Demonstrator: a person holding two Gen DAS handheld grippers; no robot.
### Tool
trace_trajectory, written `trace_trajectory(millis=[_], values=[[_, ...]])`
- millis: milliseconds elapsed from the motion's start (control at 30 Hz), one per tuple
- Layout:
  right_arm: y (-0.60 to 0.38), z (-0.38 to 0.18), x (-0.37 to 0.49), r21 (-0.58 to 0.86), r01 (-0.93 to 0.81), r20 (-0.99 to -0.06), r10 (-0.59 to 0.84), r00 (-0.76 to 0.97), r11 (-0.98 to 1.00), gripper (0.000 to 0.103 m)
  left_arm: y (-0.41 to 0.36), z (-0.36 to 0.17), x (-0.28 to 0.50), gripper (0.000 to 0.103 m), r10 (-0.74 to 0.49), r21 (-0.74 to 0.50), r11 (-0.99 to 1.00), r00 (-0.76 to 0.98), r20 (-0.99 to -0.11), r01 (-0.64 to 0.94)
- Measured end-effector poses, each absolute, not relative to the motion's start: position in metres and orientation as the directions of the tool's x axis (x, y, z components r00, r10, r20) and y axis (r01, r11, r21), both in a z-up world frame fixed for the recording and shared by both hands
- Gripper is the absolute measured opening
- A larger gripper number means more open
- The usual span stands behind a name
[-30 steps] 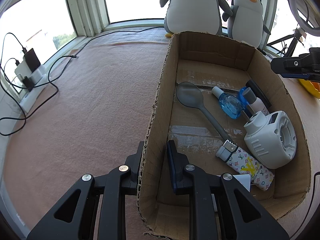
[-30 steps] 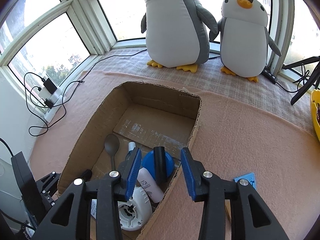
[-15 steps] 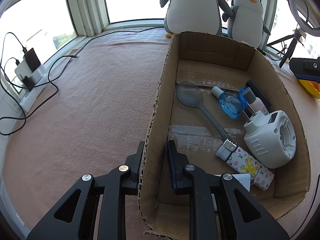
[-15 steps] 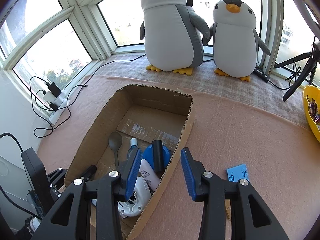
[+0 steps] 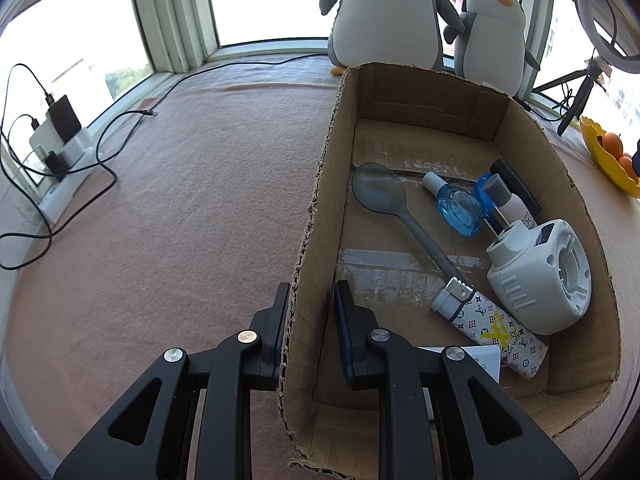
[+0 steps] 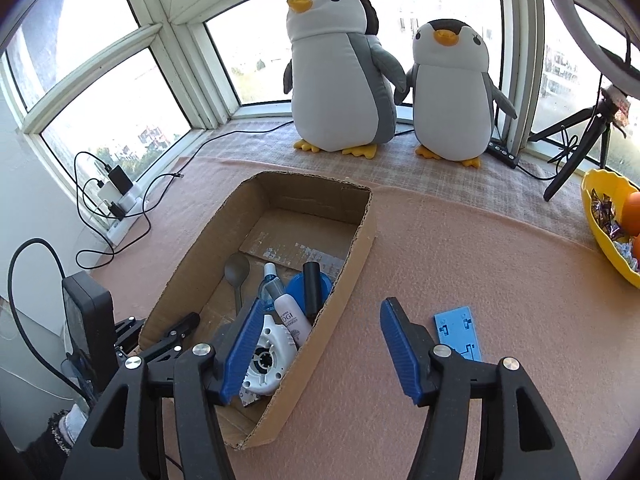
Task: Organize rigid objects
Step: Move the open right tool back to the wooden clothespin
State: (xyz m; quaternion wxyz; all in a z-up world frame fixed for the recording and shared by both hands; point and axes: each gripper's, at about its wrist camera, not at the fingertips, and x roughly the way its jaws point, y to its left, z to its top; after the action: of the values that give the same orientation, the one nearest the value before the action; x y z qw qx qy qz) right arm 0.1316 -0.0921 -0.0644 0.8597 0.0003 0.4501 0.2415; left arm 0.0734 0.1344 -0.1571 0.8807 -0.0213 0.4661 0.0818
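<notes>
The left hand-held gripper point(image 5: 310, 320) is clamping the near left wall of the cardboard box point(image 5: 316, 216), one finger on each side. The right hand-held gripper point(image 6: 320, 346) is opening, holding nothing, above the box's right edge. Just right of it, a blue plate point(image 6: 458, 332) is lying on the pink surface point(image 6: 500, 264). Farther inside the box are lying a spoon point(image 5: 394, 210) and bottles.

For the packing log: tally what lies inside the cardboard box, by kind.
Spoon: 1
Bottles (clear blue, white): 2
Black cylinder: 1
Blue round lid: 1
White plastic device: 1
Patterned tube: 1
Total: 7
</notes>
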Motion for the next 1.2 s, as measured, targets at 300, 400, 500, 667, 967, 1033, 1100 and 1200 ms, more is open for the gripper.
trace_trajectory(millis=[300, 400, 500, 667, 967, 1033, 1100, 1200], values=[[-0.154, -0.069, 0.113, 0.23, -0.353, -0.774, 0.39, 0.498, 0.907, 0.059, 0.133, -0.157, 0.074, 0.018, 0.126, 0.042, 0.986, 0.551, -0.825, -0.162], [-0.169, -0.076, 0.11, 0.214, -0.348, -0.79, 0.371, 0.488, 0.913, 0.059, 0.132, -0.157, 0.075, 0.018, 0.127, 0.044, 0.986, 0.55, -0.825, -0.162], [-0.177, -0.086, 0.109, 0.21, -0.355, -0.81, 0.366, 0.458, 0.911, 0.059, 0.132, -0.157, 0.075, 0.018, 0.129, 0.048, 0.986, 0.549, -0.826, -0.16], [-0.177, -0.109, 0.11, 0.191, -0.389, -0.847, 0.351, 0.398, 0.901, 0.056, 0.131, -0.157, 0.076, 0.018, 0.134, 0.054, 0.986, 0.545, -0.828, -0.16], [-0.154, -0.142, 0.132, 0.14, -0.454, -0.893, 0.31, 0.327, 0.88, 0.035, 0.128, -0.156, 0.076, 0.018, 0.144, 0.062, 0.984, 0.541, -0.828, -0.168], [-0.15, -0.147, 0.138, 0.13, -0.46, -0.9, 0.299, 0.316, 0.878, 0.034, 0.128, -0.156, 0.075, 0.018, 0.146, 0.062, 0.983, 0.541, -0.828, -0.171], [-0.147, -0.154, 0.144, 0.126, -0.461, -0.909, 0.288, 0.3, 0.879, 0.031, 0.128, -0.156, 0.075, 0.018, 0.147, 0.061, 0.983, 0.541, -0.828, -0.173], [-0.144, -0.16, 0.15, 0.138, -0.46, -0.918, 0.287, 0.272, 0.877, 0.025, 0.128, -0.156, 0.074, 0.018, 0.147, 0.059, 0.983, 0.541, -0.828, -0.176]])
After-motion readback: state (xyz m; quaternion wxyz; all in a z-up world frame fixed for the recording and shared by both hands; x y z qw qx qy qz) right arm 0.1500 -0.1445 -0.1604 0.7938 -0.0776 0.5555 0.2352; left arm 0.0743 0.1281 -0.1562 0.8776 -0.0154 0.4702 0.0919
